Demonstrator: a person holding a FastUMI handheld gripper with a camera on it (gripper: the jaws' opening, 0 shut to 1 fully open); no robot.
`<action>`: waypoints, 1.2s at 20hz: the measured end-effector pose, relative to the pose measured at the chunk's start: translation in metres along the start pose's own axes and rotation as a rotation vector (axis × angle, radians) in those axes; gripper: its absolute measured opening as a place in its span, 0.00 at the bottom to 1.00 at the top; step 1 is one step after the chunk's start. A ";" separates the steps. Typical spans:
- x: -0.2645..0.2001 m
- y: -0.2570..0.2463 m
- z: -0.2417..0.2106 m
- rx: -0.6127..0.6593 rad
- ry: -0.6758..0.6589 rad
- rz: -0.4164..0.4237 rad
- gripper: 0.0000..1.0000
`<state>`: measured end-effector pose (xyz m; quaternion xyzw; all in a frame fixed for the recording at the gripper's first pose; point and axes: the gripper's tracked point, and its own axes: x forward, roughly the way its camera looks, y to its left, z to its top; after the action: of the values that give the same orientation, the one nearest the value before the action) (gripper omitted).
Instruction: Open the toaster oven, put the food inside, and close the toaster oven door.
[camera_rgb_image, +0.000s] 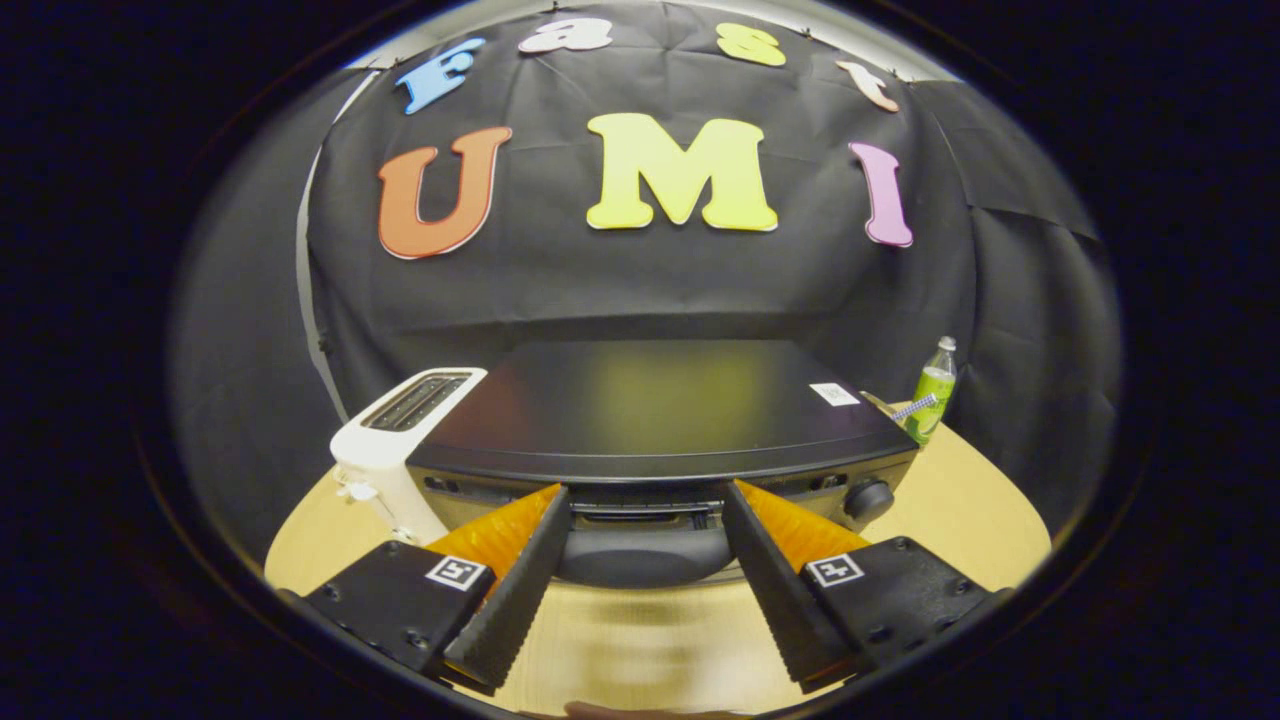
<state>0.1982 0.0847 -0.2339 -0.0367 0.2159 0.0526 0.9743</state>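
The gripper (645, 495) has its fingers wide apart and empty, their tips on either side of the toaster oven (660, 420) handle (645, 555), at lower centre.

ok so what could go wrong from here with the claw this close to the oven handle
1. The claw is open with the toaster oven's door handle between its fingers; they look apart from it, so closing off-centre could let it slip as the door is pulled.
2. The white toaster sits tight against the toaster oven, so a sideways swing might knock it.
3. The green bottle stands upright beside the oven's far corner and could tip if the oven shifts.
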 end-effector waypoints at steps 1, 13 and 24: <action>-0.004 -0.001 -0.003 -0.016 -0.007 -0.005 1.00; -0.046 -0.005 -0.059 -0.064 0.003 0.004 1.00; -0.065 -0.007 -0.139 -0.096 0.063 0.003 1.00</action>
<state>0.0829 0.0592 -0.3313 -0.0846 0.2439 0.0632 0.9640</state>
